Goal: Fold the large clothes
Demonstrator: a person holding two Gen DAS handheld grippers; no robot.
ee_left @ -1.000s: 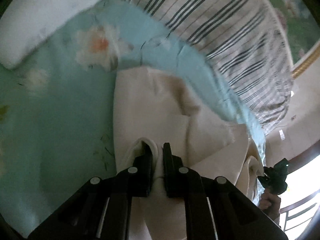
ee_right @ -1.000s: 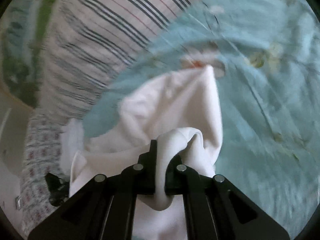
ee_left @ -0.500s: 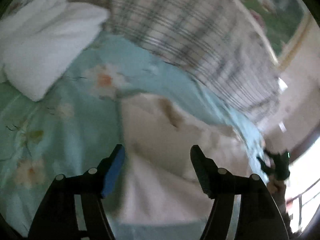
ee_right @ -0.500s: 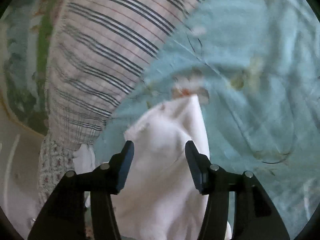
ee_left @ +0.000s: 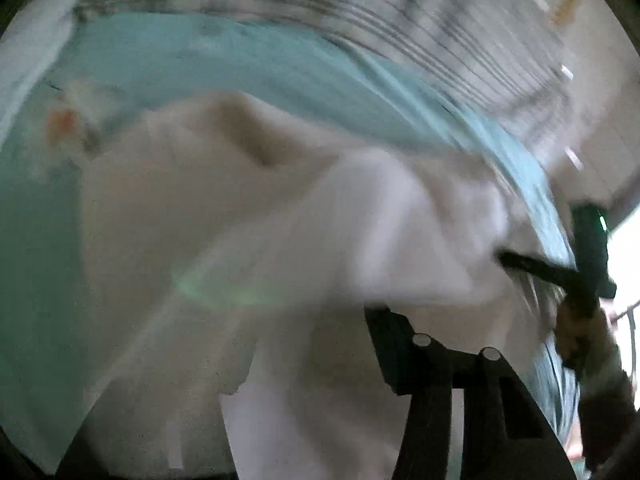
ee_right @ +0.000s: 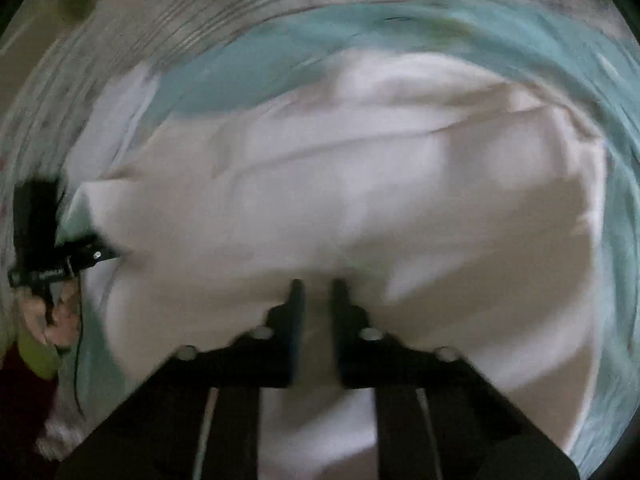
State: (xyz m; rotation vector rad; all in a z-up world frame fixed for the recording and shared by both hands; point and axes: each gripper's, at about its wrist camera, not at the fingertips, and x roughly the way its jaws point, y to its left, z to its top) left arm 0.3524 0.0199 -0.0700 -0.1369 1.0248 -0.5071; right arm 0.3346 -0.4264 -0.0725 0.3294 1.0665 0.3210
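On the bed, across the teal floral sheet (ee_right: pixel 256 76), I see the white garment (ee_right: pixel 400 200) spread out, its long axis running side to side in my right wrist view, from the left tongs at the far left toward a folded edge at the right. Both views are smeared with blur, so I cannot tell collar from hem.

My right tongs (ee_right: pixel 317 286) have just been closing; the jaws stand narrow with a strip of the white cloth between them, apparently pinched. My left tongs (ee_left: pixel 280 340) have also been closing, yet only one black finger (ee_left: pixel 396 344) shows in their own view; cloth drapes over the other side, so I cannot tell whether they grip. In the right wrist view they sit at the garment's left edge, with a hand (ee_right: pixel 52 316) beneath them.

Beyond the sheet lies a striped cover (ee_left: pixel 360 4), and a white pillow (ee_left: pixel 28 48) sits at the upper left.
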